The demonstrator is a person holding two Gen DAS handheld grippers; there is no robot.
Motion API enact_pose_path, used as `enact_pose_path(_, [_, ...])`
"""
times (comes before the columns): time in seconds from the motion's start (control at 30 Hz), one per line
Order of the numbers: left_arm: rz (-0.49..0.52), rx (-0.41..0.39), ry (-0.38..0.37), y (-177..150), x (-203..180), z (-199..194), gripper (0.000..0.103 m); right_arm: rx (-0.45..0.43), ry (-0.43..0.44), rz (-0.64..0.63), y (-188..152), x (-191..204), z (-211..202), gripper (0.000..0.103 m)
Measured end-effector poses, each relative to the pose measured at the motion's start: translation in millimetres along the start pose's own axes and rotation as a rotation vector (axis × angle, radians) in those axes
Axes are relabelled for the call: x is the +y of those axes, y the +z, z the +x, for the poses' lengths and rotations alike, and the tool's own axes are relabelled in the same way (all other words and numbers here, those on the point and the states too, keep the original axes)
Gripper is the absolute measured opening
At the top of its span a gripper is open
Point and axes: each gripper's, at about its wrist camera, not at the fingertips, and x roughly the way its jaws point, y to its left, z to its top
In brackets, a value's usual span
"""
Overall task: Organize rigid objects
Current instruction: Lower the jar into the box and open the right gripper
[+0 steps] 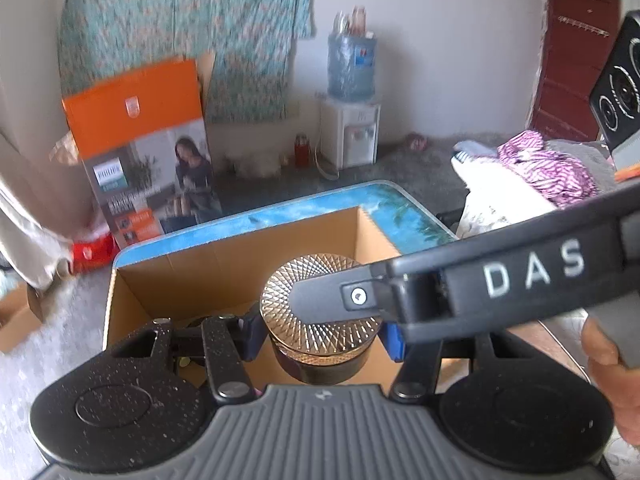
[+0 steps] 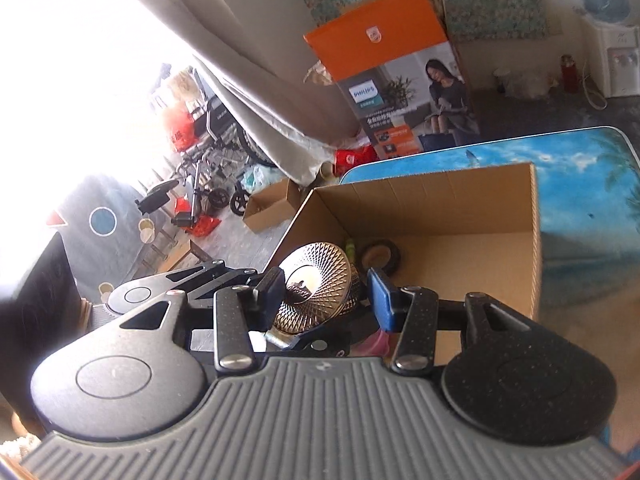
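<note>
Sitting clamped between both tongs, the gold-lidded jar hangs above the cardboard box.

The tall orange-topped carton bears the white word "PHILIPS" on a blue panel (the smaller lines beneath are too small to read). The black bar of the right gripper carries raised letters "DAS".
</note>
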Motion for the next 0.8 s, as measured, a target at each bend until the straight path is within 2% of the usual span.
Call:
enact_pose_path(0.23, [-0.089, 0.192, -0.051, 27.4, 48.3, 81.3, 0.057, 0.139, -0.026, 0.035, 57.6, -30.9, 76.5, 0.046])
enact_pose_path(0.43, [-0.157, 0.346, -0.048, 28.2, 72.4, 144.5, 0.057, 0.254, -0.044, 0.086, 70.2, -64.6, 143.6, 0.046])
enact_pose_path(0.8, [-0.232, 0.460, -0.067, 26.3, 86.7, 206.4, 0.057, 0.352, -0.078, 0.139, 76.7, -113.8, 212.9, 0.046])
